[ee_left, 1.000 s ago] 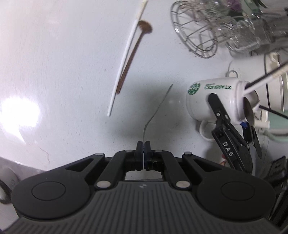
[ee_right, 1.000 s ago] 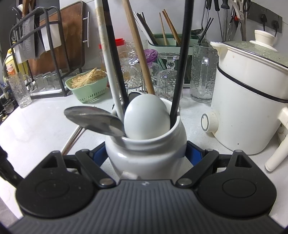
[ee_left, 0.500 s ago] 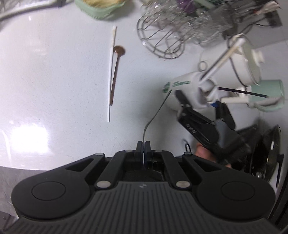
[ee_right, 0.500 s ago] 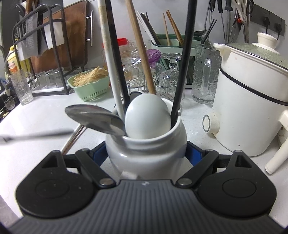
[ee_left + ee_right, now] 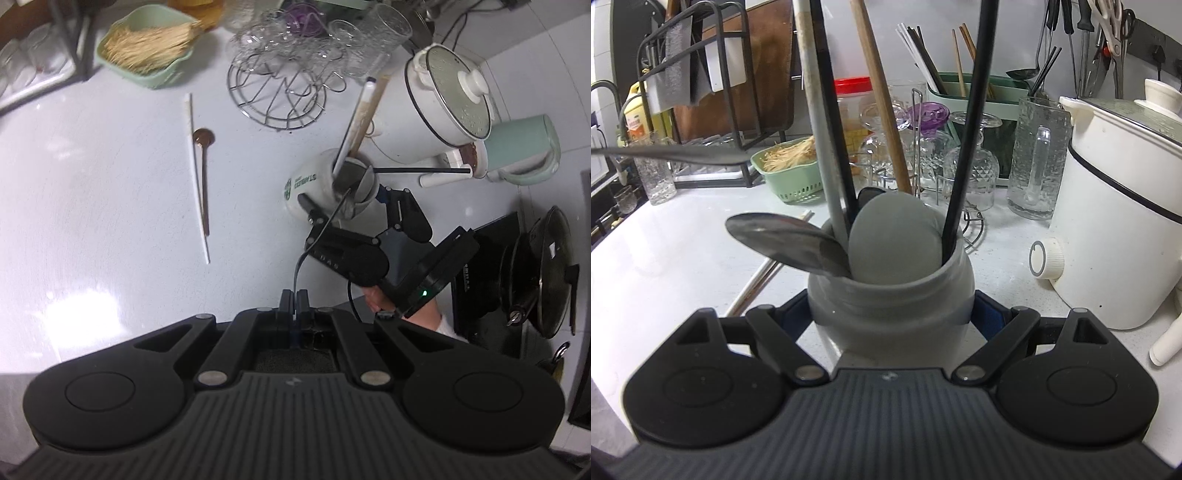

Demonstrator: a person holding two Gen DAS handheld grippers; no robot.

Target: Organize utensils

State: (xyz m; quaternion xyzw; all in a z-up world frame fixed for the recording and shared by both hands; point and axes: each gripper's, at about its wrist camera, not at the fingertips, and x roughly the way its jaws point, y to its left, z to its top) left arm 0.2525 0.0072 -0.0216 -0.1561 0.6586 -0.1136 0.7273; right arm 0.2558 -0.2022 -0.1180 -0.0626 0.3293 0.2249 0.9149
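L gripper, pinching a thin metal utensil, is rising w/ it toward the mug, which R gripper is clamping on the counter; insertion likely next.

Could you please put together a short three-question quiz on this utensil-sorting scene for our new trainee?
1. True or false: the left gripper is shut on a thin metal utensil.
2. What does the right gripper clamp?
A. glass pitcher
B. white ceramic mug
C. green basket
3. Which two utensils lie side by side on the white counter?

Key: 1 true; 2 B; 3 the white chopstick and the brown wooden spoon.
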